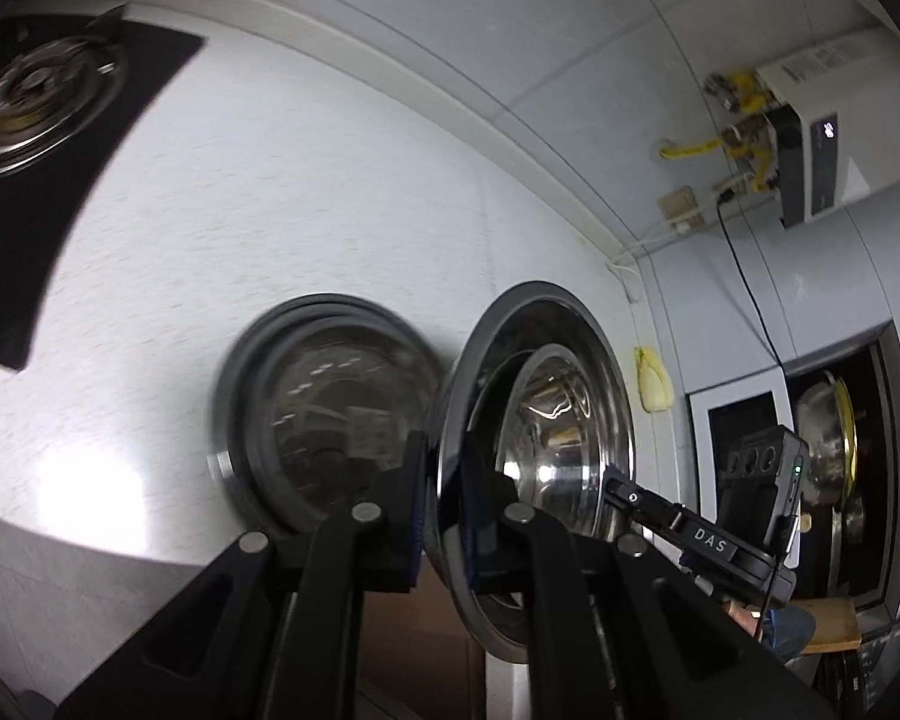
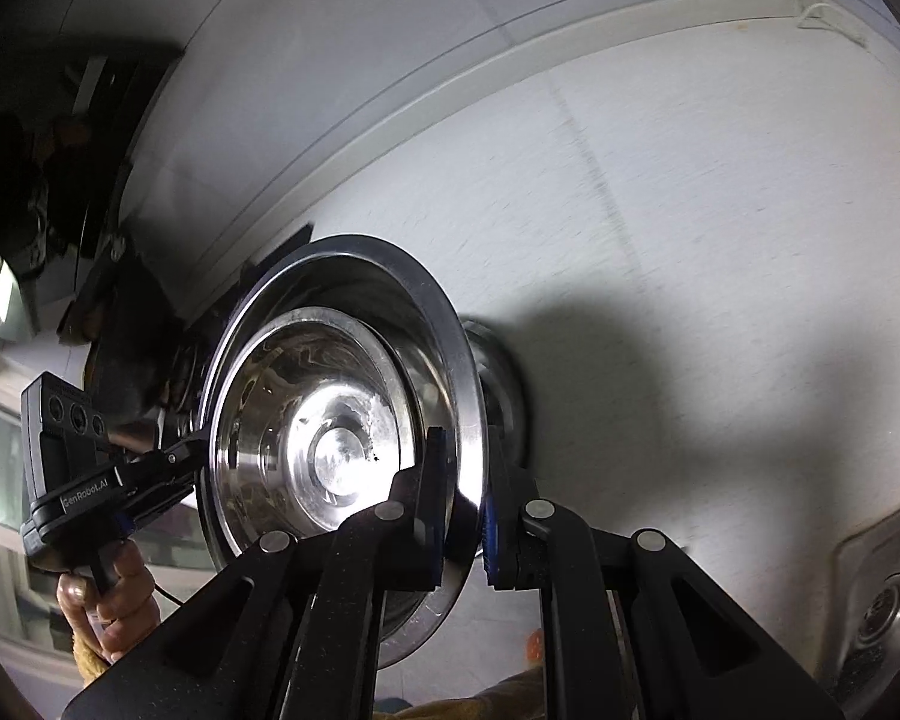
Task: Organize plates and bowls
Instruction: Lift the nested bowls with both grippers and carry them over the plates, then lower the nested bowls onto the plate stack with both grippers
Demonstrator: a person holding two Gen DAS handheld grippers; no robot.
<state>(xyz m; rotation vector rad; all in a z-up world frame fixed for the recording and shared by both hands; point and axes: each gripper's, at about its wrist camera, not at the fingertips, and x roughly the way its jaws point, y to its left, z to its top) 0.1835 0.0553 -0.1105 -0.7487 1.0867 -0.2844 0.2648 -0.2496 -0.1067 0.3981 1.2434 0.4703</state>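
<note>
Steel bowl [image 1: 546, 420], smaller bowl [image 2: 324, 438] nested inside, held tilted above white table [image 1: 270, 210]. My left gripper [image 1: 444, 492] clamps its left rim, my right gripper [image 2: 468, 498] clamps right rim. Grey plates [image 1: 330, 396] stacked just left, on table.

The large bowl [image 2: 444, 324] and the small bowl [image 2: 324, 420] inside are polished metal, mirror-glossy; the countertop [image 2: 720, 210] looks matt, finely speckled; gripper fingers [image 2: 435, 498] are matt black plastic
</note>
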